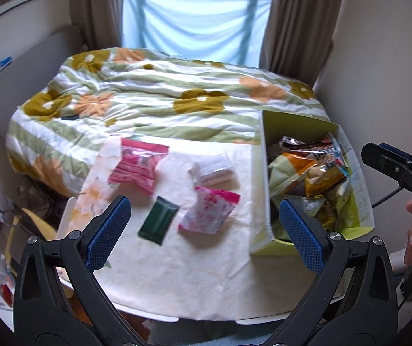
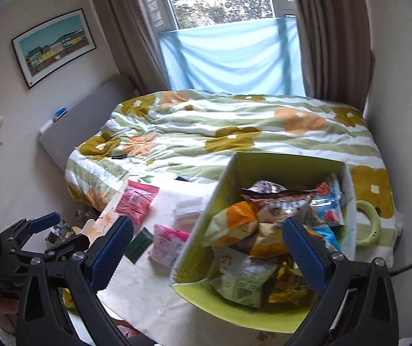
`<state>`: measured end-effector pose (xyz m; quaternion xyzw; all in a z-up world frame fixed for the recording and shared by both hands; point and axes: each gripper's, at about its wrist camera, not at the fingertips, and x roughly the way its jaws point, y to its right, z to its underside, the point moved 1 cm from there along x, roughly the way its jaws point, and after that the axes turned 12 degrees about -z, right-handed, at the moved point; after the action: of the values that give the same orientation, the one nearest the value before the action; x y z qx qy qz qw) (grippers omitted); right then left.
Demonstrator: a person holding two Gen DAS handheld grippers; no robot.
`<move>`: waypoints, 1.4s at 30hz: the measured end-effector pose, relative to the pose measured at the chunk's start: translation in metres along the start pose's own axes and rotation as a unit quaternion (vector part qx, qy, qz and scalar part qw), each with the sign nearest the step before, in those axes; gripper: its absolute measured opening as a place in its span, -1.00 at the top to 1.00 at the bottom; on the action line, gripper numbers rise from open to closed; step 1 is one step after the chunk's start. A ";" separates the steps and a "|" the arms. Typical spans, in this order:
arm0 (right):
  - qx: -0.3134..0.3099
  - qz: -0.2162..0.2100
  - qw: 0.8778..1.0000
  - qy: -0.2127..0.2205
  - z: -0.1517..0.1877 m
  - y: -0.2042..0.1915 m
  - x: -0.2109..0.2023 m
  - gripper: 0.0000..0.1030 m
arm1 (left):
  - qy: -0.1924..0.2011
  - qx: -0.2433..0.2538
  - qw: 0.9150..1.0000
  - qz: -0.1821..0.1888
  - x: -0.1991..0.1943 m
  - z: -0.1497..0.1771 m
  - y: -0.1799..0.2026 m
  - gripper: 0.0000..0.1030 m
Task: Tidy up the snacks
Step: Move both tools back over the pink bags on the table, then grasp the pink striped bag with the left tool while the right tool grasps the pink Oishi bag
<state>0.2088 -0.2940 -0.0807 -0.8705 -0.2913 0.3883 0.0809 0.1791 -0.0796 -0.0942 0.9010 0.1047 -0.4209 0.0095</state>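
A green cardboard box (image 1: pixel 361 190) (image 2: pixel 220 190) full of snack bags (image 2: pixel 252 230) stands on the right of a cloth-covered table (image 1: pixel 194 271). Loose on the cloth lie a pink packet (image 1: pixel 138 165) (image 2: pixel 135 200), a clear pack of pale wafers (image 1: pixel 216 170) (image 2: pixel 188 212), a pink-and-white bag (image 1: pixel 206 212) (image 2: pixel 167 243) and a dark green sachet (image 1: pixel 158 223) (image 2: pixel 139 245). My left gripper (image 1: pixel 203 230) is open and empty above the sachet and the pink-and-white bag. My right gripper (image 2: pixel 208 255) is open and empty above the box's left wall.
A bed with a floral quilt (image 1: pixel 159 98) lies right behind the table. A green ring (image 2: pixel 368 225) rests on the quilt right of the box. Clutter sits on the floor at the left (image 1: pixel 9 230). Curtains and a window stand beyond.
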 end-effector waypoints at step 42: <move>0.283 0.222 0.933 0.020 0.106 -0.065 0.226 -0.99 | -0.184 0.083 0.968 0.151 0.319 -0.053 -0.115 -0.98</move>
<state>0.2228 -0.1215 -0.2721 -0.8618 0.0330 0.4451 0.2411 0.3955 0.0962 -0.2944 0.8110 -0.0712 -0.5804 0.0167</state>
